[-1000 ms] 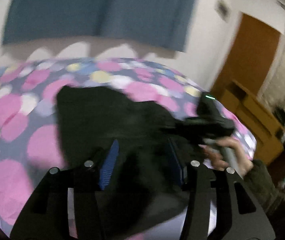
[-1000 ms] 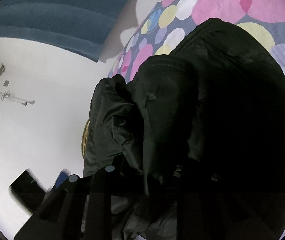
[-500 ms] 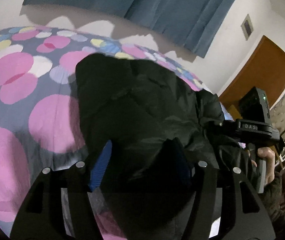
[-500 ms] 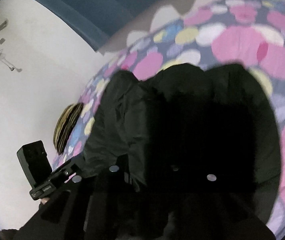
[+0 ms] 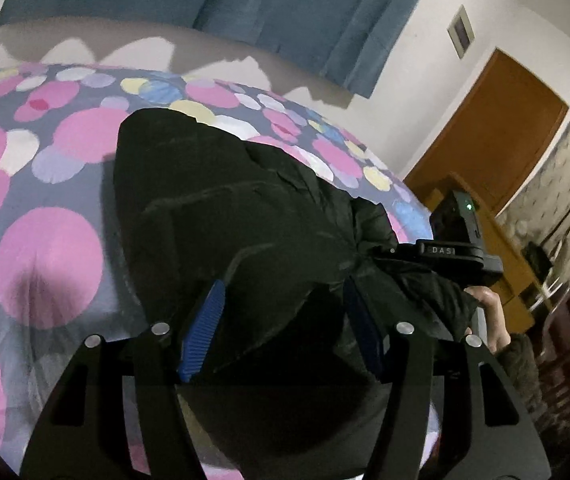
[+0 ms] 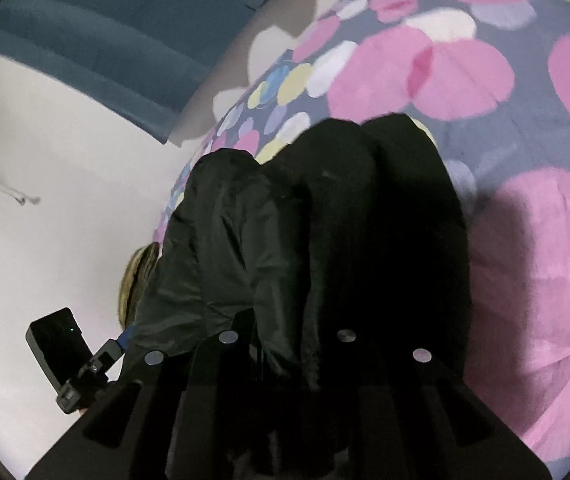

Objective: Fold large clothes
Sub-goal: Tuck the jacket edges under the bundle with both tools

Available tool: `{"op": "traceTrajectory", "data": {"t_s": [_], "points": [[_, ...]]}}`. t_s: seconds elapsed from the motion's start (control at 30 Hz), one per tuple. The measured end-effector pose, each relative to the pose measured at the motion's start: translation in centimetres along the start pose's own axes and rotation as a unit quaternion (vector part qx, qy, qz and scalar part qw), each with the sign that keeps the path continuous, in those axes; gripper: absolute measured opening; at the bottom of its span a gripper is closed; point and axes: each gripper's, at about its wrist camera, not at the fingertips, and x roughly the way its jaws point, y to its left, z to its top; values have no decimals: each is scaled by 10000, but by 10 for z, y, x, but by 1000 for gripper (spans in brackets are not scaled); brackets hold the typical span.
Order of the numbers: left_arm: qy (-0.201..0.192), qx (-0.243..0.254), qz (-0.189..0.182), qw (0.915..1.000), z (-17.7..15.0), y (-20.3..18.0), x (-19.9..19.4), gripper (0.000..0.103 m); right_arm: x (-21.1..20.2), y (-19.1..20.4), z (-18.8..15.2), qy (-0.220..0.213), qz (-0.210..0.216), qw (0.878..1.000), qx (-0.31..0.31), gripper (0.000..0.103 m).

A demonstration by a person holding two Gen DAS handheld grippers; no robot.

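Folding step in hand, judged from the bunching: black jacket [image 5: 221, 216] lies on the bed [image 5: 45, 256], near edge gathered by both tools. Garment sits on the dotted pink cover, far end resting flat toward the curtain side, near end lifted and creased.

Left tool [image 5: 281, 332]: blue pads apart by a thick wad of cloth, fabric runs between them, so it reads as clamped on the jacket hem. In the right wrist view the left tool [image 6: 123, 338] shows at the jacket's left edge, touching the cloth.

Right tool [image 5: 369, 256] bites a gathered corner of the jacket in the left wrist view, creases radiating from the grip, hand [image 5: 489, 320] on the handle below. In its own view the right tool [image 6: 285, 344] is buried in dark fabric; fingertips not visible there, grip judged only from the other view.

Next move, as a guess: carry both held points together over the far part of the jacket and lay them down level, keeping the edge taut so the puffy layers do not slump.

Around: blue curtain [image 5: 245, 8] behind the bed, wooden door [image 5: 497, 136] and a low wooden cabinet [image 5: 505, 264] at right, a yellowish object [image 6: 137, 280] at the bed edge, unidentifiable. Nothing sits on the fold path; bulk of the jacket itself is the main hindrance.
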Motion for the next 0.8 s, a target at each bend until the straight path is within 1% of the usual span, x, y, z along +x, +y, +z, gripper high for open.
{"op": "traceTrajectory", "data": {"t_s": [0.13,0.23,0.33,0.37,0.43,0.47,0.53,0.57,0.63,0.67,0.73,0.8], "points": [[240,273,247,9990,-1,-13,22,60,3,-23,-1,-14,161,9997,157,16],[273,318,362,9985,-3,-12,32,59,6,-34,-2,-32,294,9990,346,16],[262,323,446,9981,-5,-13,35,59,1,-33,-3,-30,304,9989,352,21],[265,361,476,9979,-5,-14,34,59,-3,-30,-4,-39,225,9992,332,26],[291,408,518,9974,-4,-16,35,59,-14,-22,-5,-60,-4,9996,269,31],[295,412,529,9973,-4,-15,34,59,-24,-15,-4,-164,-247,9994,190,33],[297,398,515,9974,-4,-14,34,59,-46,-3,-5,-444,-704,9965,39,33],[294,402,513,9974,-4,-15,34,58,-61,6,-7,-651,-862,9941,-53,33],[282,433,516,9973,-4,-15,34,58,-81,24,-12,-814,-790,9932,-246,33],[279,444,520,9973,-4,-16,35,58,-87,41,-17,-765,-693,9936,-455,33],[271,447,515,9973,-4,-17,36,58,-88,60,-25,-533,-636,9934,-796,33],[275,455,510,9973,-3,-18,37,58,-73,78,-35,-42,-528,9927,-1085,33]]}}
